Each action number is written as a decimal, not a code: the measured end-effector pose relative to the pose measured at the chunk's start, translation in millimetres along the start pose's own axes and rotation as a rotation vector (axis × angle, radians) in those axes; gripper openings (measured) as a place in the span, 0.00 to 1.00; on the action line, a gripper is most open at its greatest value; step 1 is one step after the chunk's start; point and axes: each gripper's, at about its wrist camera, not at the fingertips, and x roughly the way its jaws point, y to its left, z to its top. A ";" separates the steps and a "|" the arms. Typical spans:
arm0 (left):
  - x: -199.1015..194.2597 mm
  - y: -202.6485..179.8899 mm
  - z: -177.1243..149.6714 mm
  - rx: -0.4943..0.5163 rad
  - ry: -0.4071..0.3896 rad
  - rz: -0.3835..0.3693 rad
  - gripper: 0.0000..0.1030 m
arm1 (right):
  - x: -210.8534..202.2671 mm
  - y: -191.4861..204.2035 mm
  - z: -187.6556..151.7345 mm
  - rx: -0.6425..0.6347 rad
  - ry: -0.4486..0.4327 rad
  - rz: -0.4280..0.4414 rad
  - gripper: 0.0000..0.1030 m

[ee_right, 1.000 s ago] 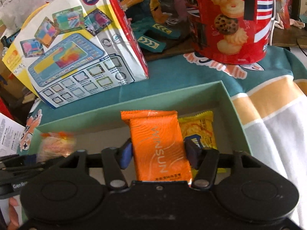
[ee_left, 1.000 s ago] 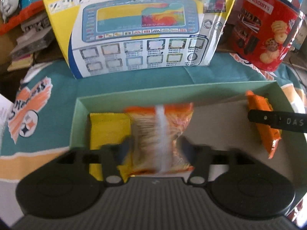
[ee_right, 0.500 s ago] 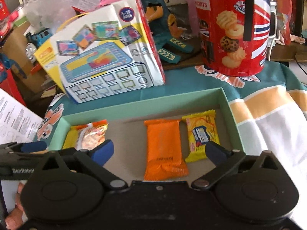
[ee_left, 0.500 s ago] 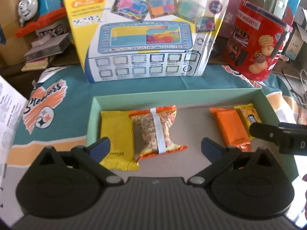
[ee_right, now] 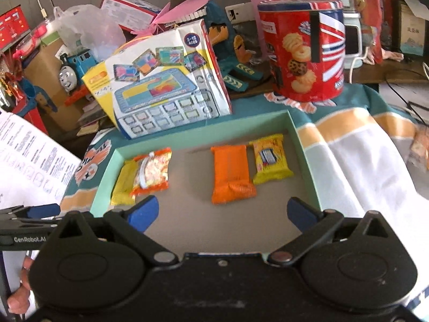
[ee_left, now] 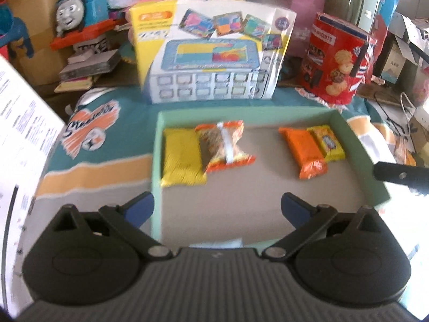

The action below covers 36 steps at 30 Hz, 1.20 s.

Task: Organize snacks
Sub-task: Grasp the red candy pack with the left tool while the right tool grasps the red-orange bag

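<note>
Inside the pale green tray (ee_right: 300, 145) on the cloth-covered tabletop (ee_right: 348, 161) we have four snacks in two pairs: a yellow packet (ee_left: 182, 158) touching a clear-and-orange snack bag (ee_left: 225, 145) at about 11 o'clock from our left claw (ee_left: 217, 209), and an orange wrapper (ee_right: 230, 171) beside a yellow biscuit packet (ee_right: 270, 158) at roughly 12 o'clock from our right claw (ee_right: 222, 212). Both claws hover above the tray's near side with jaws spread wide and nothing between them. Each packet's long axis runs away from us, front to back. One more small packet (ee_right: 418, 147) seems to lie on the cloth at 2 o'clock, outside the tray; we judge our right claw the nearer one to fetch it.
</note>
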 end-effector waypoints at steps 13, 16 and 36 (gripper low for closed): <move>-10.9 51.8 -94.2 -0.028 0.092 0.073 1.00 | -29.8 -13.0 -86.1 0.064 0.081 0.008 1.00; -7.7 61.1 -113.8 -0.062 0.126 0.078 1.00 | -29.3 -14.3 -102.7 0.081 0.107 0.007 1.00; -17.7 39.6 -180.8 -0.151 0.171 0.133 0.38 | -23.4 -13.9 -155.4 0.091 0.176 -0.010 1.00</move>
